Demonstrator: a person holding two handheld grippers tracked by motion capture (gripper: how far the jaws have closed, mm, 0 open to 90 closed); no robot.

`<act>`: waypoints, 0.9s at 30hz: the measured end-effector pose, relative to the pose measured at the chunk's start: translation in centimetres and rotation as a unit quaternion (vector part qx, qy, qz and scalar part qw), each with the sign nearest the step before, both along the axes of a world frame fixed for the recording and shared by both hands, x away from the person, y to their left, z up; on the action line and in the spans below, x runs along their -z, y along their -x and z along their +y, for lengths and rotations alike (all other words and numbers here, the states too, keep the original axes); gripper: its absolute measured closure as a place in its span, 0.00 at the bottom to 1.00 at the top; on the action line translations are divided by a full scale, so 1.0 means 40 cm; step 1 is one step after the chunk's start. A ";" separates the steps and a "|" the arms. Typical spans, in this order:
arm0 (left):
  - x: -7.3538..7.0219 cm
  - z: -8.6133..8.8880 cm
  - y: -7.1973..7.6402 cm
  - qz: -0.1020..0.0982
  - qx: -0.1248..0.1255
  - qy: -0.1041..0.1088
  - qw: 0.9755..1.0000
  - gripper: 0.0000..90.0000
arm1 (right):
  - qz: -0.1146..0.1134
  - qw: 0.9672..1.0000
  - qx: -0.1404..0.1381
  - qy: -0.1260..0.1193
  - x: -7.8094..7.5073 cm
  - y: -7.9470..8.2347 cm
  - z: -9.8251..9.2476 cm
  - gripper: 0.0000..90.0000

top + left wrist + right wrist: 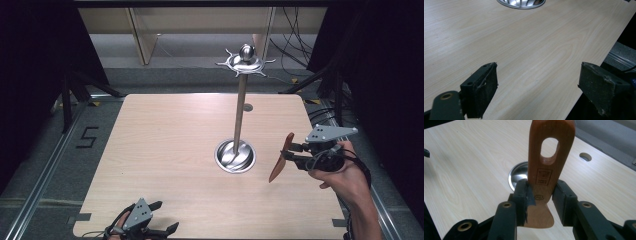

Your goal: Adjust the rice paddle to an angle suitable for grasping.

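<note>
Right gripper (540, 200) is clamped on the wooden spatula (546, 170), left gripper (536, 92) sits spread open, so I'd line the handle hole up with a hook on the metal stand (240, 107) slowly.

A lab-style recording bay — a pale wooden table (165, 150) ringed by black curtains (35, 45). Loose cables (295, 35) trail over the grey floor (45, 145) — floor tape marks (87, 137) beside metal rails (42, 185).

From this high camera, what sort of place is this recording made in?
Most likely a lab or test bay set up for recording, not a kitchen: a bare wooden table stands between dark curtains, loose cables trail on the floor behind, and a person works with handheld grippers, the right gripper clamping a wooden spatula.
</note>
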State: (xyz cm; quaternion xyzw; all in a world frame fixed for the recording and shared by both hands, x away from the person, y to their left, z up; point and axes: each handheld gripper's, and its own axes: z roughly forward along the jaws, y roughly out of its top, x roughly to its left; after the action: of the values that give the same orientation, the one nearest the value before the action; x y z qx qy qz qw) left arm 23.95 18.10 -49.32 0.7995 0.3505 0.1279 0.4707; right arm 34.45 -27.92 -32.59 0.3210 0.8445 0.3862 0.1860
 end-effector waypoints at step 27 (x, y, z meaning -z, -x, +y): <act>-0.001 0.001 -0.003 -0.007 0.006 -0.004 1.000 0.16 | -0.052 0.998 -0.018 -0.034 -0.113 -0.015 0.042 0.74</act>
State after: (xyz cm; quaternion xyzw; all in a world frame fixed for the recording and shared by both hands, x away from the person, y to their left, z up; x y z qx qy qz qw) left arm 24.07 18.13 -49.28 0.8024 0.3417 0.1323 0.4710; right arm 35.05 -26.25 -28.06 0.2911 0.8259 0.4340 0.2116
